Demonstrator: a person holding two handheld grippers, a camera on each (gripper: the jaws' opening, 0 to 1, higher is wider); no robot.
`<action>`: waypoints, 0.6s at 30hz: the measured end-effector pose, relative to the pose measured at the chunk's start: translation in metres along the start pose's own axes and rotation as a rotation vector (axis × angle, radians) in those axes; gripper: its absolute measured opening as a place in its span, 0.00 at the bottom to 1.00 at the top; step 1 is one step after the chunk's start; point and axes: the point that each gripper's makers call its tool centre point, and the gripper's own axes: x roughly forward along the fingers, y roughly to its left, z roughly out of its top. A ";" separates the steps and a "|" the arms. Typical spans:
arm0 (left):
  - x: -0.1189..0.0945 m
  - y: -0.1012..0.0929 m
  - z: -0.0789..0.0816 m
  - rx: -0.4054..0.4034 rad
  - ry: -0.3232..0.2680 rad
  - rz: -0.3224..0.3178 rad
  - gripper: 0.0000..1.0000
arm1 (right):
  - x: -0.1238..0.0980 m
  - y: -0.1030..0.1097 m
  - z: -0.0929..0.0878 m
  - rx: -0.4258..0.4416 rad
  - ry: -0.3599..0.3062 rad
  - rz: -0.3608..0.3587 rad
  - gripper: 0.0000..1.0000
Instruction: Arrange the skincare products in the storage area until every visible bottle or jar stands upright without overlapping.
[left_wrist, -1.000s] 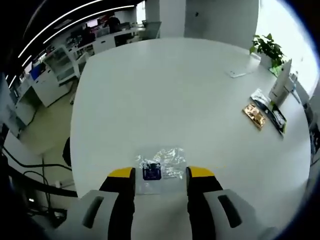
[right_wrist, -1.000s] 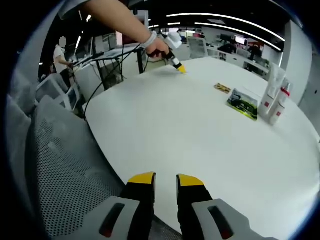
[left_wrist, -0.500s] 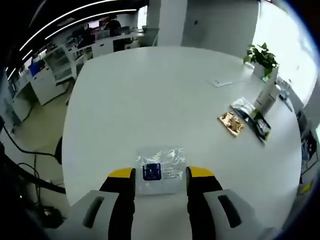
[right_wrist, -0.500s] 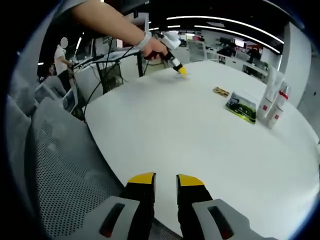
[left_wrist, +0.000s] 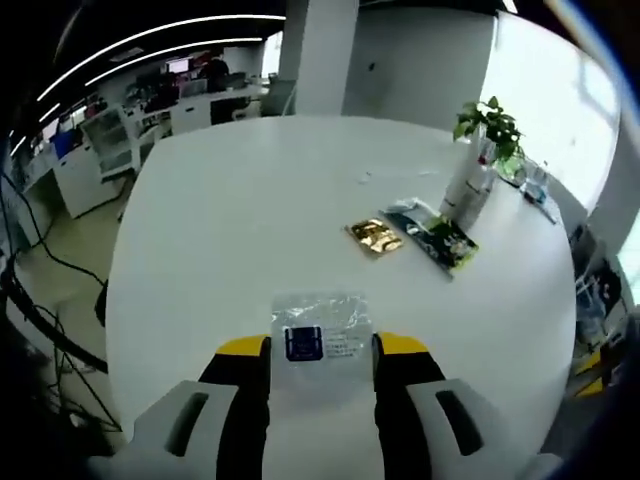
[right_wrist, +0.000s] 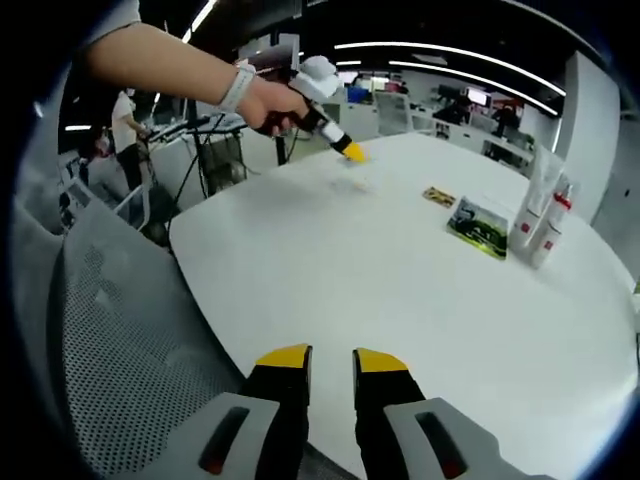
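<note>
**Left gripper over clear packet, right gripper at table edge**

Surface: big round white table (left_wrist: 300, 220), matte. Room is an open office: strip lights overhead, white desks and shelving at the back, a square pillar behind the table, bright window on the far side. Potted plant (left_wrist: 490, 125) sits at the table's far edge. Mesh office chair (right_wrist: 110, 340) is tucked against the near edge in the right gripper view.

Left gripper (left_wrist: 320, 348): jaws parted, yellow tips flanking a clear plastic packet (left_wrist: 320, 335) with a dark blue label. Can't tell whether the tips touch it; packet looks flat on the table.

Right gripper (right_wrist: 330, 358): jaws nearly together with a narrow gap, nothing between them, over the table rim.

Task items: two white tubes (right_wrist: 540, 215) with red markings stand upright, just beside each other, near the far edge. Next to them lies a green-black sachet (right_wrist: 478, 225), then a small gold sachet (right_wrist: 437, 195), both flat.

In the right gripper view a person's hand (right_wrist: 265, 100) holds the left gripper above the packet.
</note>
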 end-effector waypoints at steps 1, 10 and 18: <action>-0.003 -0.003 0.001 -0.011 -0.010 -0.001 0.36 | 0.000 0.000 0.000 0.000 -0.002 -0.001 0.10; -0.041 -0.047 0.000 0.015 -0.064 -0.042 0.37 | -0.003 0.000 0.006 -0.008 -0.030 -0.005 0.10; -0.070 -0.078 -0.014 0.058 -0.099 -0.069 0.37 | -0.008 -0.002 0.013 0.015 -0.072 -0.007 0.11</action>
